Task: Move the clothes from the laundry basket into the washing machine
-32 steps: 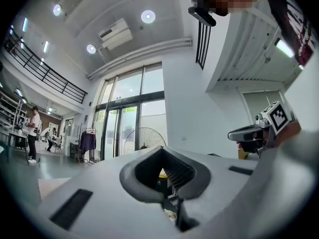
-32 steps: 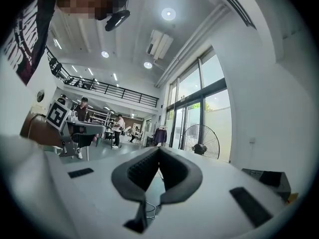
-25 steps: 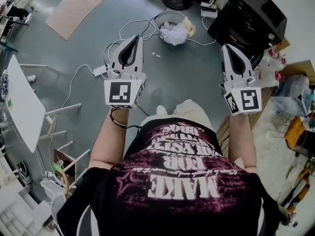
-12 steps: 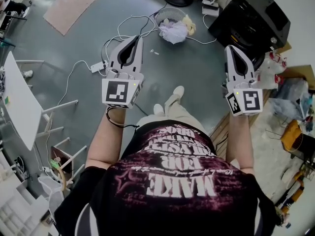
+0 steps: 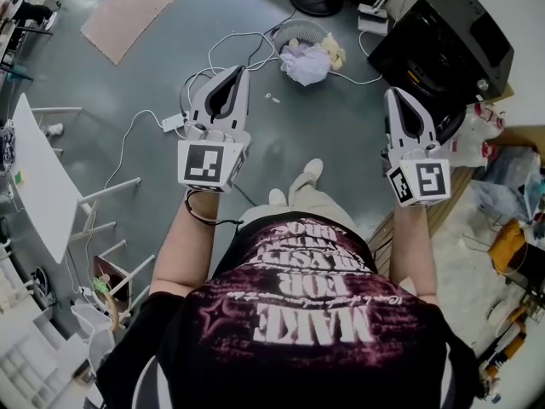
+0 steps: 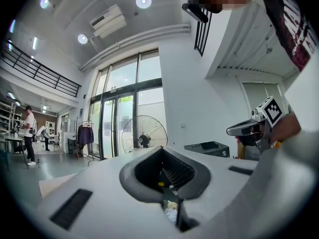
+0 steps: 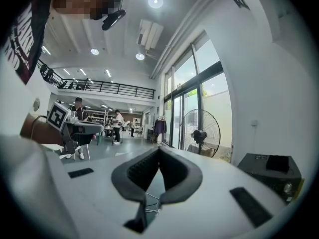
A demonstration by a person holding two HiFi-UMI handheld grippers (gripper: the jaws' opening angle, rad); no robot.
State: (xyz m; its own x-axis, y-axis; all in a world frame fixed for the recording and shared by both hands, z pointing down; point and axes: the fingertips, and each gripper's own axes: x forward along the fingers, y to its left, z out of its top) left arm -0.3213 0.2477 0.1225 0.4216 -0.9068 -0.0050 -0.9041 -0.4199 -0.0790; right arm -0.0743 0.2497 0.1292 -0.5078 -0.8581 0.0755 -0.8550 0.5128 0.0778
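1. Over the grey floor (image 5: pixel 328 139), both forearms reach forward; the left gripper (image 5: pixel 236 73) and right gripper (image 5: pixel 394 94) point level, closed and empty.
2. Ahead, pale crumpled clothes (image 5: pixel 306 61) fill the laundry basket (image 5: pixel 291 29) near the black washing machine (image 5: pixel 443 45).

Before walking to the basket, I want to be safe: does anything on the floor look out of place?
Yes. Loose white cables sprawl on the floor beside the laundry basket, a possible trip hazard. Clothes hang over its rim.
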